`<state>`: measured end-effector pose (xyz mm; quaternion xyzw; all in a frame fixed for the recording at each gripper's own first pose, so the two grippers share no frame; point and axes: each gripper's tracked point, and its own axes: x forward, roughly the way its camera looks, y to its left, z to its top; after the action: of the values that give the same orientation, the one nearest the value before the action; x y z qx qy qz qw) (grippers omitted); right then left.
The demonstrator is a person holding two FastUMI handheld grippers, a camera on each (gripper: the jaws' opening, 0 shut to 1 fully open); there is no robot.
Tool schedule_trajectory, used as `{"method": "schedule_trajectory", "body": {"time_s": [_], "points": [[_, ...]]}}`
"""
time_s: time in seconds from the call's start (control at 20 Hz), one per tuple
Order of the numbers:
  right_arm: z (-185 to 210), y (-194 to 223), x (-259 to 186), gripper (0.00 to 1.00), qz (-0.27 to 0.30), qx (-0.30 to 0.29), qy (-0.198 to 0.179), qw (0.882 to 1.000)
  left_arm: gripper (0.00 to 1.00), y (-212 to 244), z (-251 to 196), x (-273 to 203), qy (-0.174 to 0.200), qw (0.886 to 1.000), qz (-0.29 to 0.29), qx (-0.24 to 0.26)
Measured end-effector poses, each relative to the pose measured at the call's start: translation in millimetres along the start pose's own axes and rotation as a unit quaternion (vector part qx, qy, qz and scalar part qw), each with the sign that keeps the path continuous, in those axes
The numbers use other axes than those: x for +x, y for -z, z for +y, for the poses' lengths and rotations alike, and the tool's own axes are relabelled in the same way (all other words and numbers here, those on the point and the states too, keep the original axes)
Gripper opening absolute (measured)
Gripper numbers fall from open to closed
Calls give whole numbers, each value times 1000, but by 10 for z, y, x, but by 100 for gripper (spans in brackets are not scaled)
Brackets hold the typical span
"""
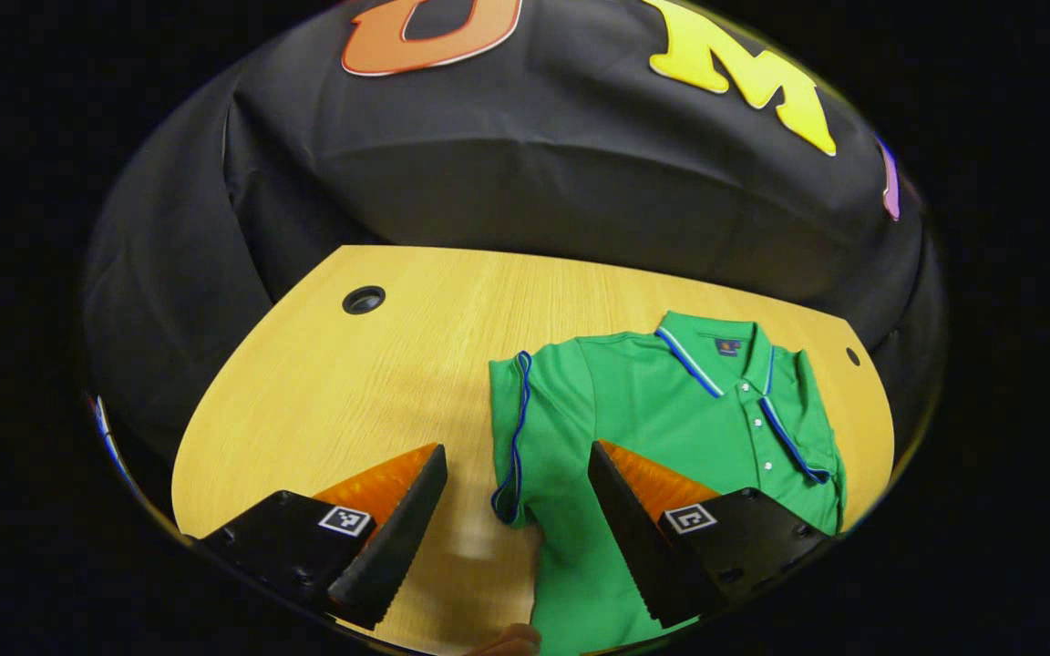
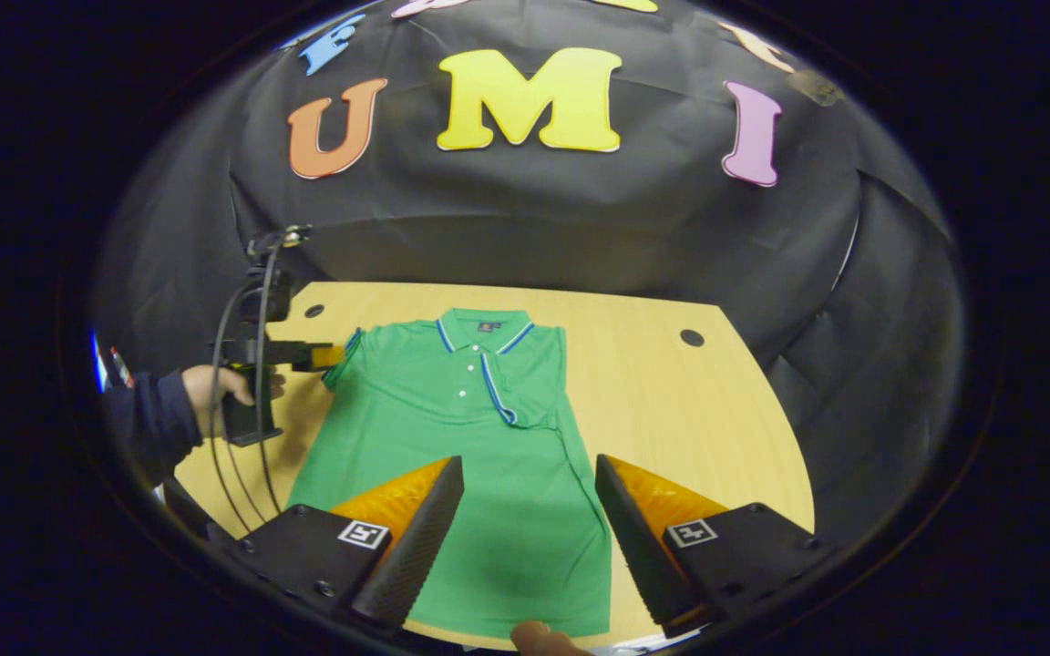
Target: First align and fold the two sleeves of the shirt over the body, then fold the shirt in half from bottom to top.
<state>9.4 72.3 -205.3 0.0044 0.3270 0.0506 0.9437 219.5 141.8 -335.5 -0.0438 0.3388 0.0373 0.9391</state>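
We are holding the left gripper (image 1: 518,474) with its fingers (image 1: 397,538) spread wide, gripping nothing; in the left gripper view they are hovering above the table (image 1: 324,383), one over bare wood and the other over the green polo shirt (image 1: 653,410). The blue-trimmed edge of the shirt's left sleeve (image 1: 514,437) is lying in the gap between them, spread out at the shirt's side, just beside the inner finger.

We are holding the right gripper (image 2: 530,506) open just as wide, with nothing between its fingers (image 2: 416,547). In the right gripper view they are hanging over the lower body of the shirt (image 2: 452,428), which is lying flat on the table (image 2: 671,401), collar (image 2: 481,333) toward the booth wall. The right sleeve (image 2: 539,383) is lying folded over the chest, its trimmed cuff next to the button placket.

Farther off in that view, a hand (image 2: 215,387) in a dark sleeve (image 2: 151,419) is holding the left gripper (image 2: 329,357) at the shirt's left shoulder, with a cable (image 2: 233,437) looping down from it. Round holes (image 2: 692,338) are showing in the table near its far edge. A fingertip (image 2: 539,638) is peeking in at the bottom edge.
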Motion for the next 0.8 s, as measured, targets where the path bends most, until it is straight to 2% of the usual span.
{"method": "schedule_trajectory", "body": {"time_s": [0.25, 0.35, 0.45, 0.55, 0.7, 0.75, 0.8], "points": [[82, 5, -178, 93, -3, 16, 17, 1000, 100, 4, 37, 302, -7, 1000, 21, 2], [100, -6, -238, 95, -8, 17, 19, 1000, 90, 74, 18, 335, 1, 999, 41, -1], [65, 0, -252, 95, -9, 22, 22, 999, 84, 95, 54, 383, -6, 999, 48, -9], [17, 6, -256, 97, -7, 27, 26, 999, 74, 86, 78, 399, -8, 999, 48, 1], [-13, 38, -243, 97, -2, 35, 27, 999, 51, 67, 92, 431, -10, 998, 53, 26], [-19, 32, -237, 97, -2, 35, 27, 999, 55, 58, 59, 439, -5, 998, 55, 34], [-25, 38, -236, 97, -3, 32, 27, 999, 37, 52, 24, 450, 2, 997, 57, 43]]}}
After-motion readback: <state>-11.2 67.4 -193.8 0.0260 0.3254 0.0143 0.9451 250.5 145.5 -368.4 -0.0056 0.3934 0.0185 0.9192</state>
